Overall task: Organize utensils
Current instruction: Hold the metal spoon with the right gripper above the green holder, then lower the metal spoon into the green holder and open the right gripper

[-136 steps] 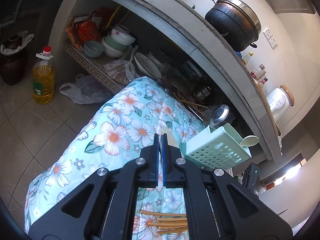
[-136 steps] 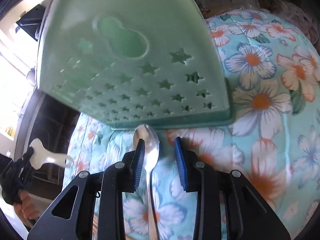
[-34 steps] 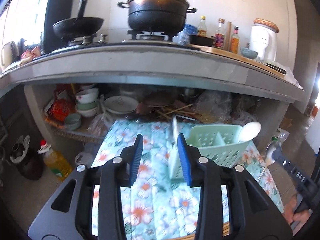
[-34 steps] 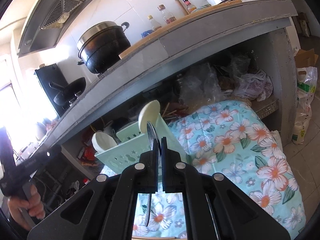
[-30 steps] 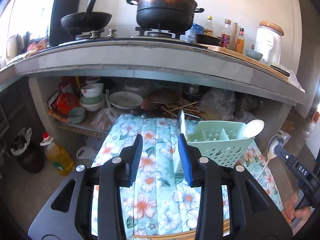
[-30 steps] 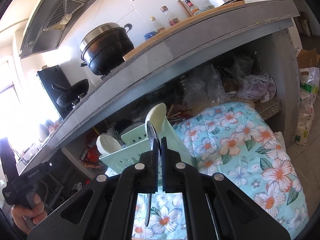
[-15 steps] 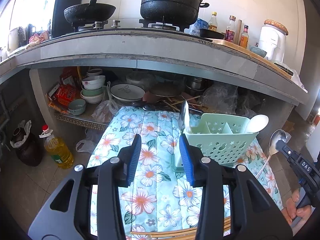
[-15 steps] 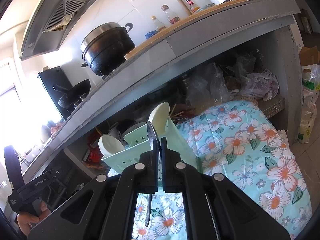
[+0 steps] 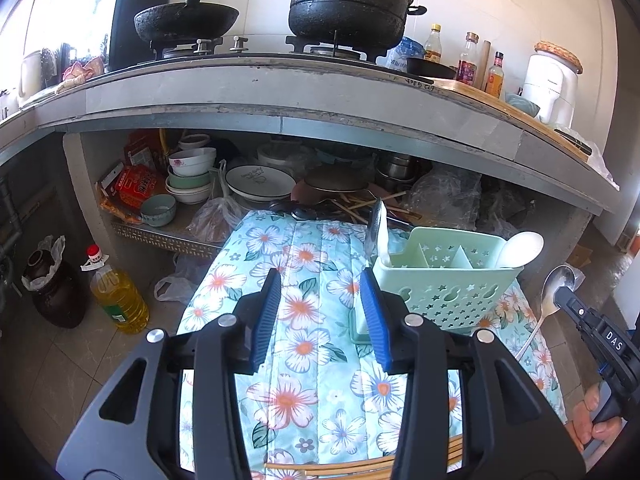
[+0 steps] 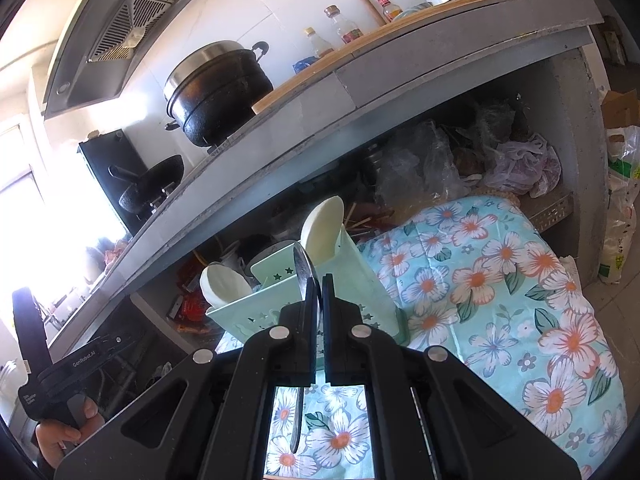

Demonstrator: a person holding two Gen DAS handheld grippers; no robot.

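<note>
My right gripper [image 10: 321, 280] has its jaws clamped on the steel spoon [image 10: 305, 270], just short of the green caddy [image 9: 444, 280] at the tabletop's far edge. It's stiff, light and slippery: neck grip best. My left gripper [image 9: 320, 300] is empty, its jaws have just been opening.

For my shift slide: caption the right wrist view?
Right gripper shut on a metal spoon, held before the green utensil caddy on floral cloth.

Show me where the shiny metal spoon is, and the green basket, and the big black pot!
metal spoon [image 9: 560, 280]: left wrist view, on its bowl.
green basket [image 9: 452, 296]: left wrist view, on its star-holed front wall.
black pot [image 9: 348, 12]: left wrist view, on its sooty side.
</note>
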